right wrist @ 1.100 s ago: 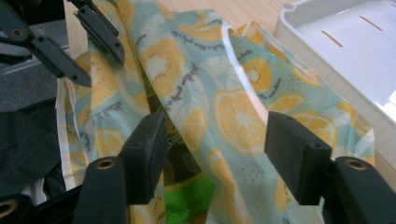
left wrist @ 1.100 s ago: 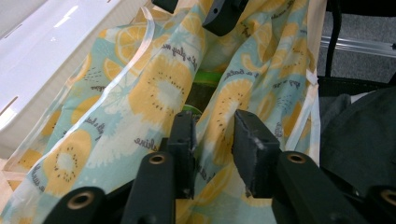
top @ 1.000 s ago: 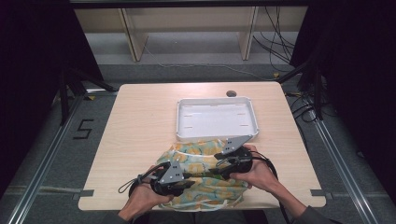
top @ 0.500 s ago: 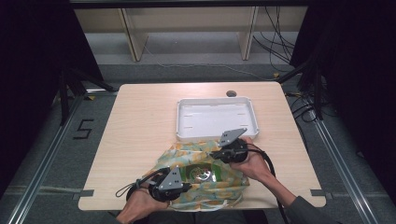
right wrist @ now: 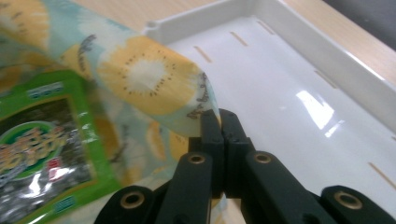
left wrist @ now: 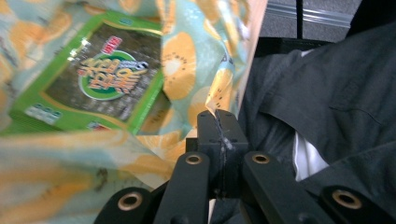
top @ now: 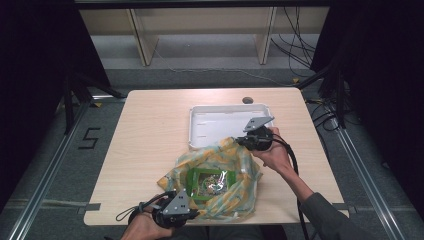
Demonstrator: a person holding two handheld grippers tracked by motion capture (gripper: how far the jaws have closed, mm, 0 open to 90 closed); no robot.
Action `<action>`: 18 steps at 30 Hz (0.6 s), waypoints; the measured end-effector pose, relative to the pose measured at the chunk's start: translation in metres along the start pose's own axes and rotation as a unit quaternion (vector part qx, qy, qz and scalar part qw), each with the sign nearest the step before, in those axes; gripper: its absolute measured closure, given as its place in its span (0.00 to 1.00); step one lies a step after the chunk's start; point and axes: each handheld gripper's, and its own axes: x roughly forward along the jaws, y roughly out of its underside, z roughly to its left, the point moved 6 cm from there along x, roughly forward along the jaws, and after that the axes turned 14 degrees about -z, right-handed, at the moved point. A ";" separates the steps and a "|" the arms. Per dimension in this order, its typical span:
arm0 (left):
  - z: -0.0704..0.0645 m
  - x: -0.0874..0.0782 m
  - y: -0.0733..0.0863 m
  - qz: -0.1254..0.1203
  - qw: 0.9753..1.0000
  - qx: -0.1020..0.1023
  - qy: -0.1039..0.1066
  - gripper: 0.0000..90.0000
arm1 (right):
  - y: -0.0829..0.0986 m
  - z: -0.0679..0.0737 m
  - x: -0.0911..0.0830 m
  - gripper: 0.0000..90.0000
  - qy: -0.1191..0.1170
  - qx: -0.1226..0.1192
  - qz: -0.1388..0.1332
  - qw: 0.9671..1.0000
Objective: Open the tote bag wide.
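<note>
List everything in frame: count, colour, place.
Fruit-print bag: 1, pale blue with yellow-orange slices, near middle of table, mouth pulled open.
Snack packet: 1, green with dark centre, inside the bag.
Tray: 1, white, far side of table, behind the bag.
Table: 1, light wood.
Shelf unit: 1, beige, on floor beyond table.
Cables: several, black, floor at far right.
Left gripper: 1, black, shut on bag's near edge.
Right gripper: 1, black, shut on bag's far edge, by tray.
</note>
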 end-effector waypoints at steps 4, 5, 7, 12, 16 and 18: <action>-0.006 0.005 0.004 0.014 1.000 0.004 0.016 1.00 | 0.003 -0.017 0.006 1.00 0.020 0.012 0.011 1.000; -0.006 0.005 0.004 0.014 1.000 0.004 0.016 1.00 | 0.003 -0.017 0.006 1.00 0.020 0.012 0.011 1.000; -0.007 0.006 0.003 0.015 1.000 0.009 0.019 1.00 | 0.003 -0.023 0.009 1.00 0.022 0.017 0.016 0.999; -0.003 0.002 -0.016 -0.039 0.999 -0.012 0.003 0.86 | 0.001 -0.018 0.006 0.91 0.021 0.030 0.006 0.999; 0.005 -0.004 -0.036 -0.073 0.997 -0.021 -0.018 0.70 | -0.011 -0.002 -0.012 0.72 -0.013 0.026 -0.011 1.000; 0.012 -0.008 -0.045 -0.078 0.996 -0.012 -0.037 0.67 | -0.017 0.009 -0.024 0.68 -0.025 0.030 -0.022 0.999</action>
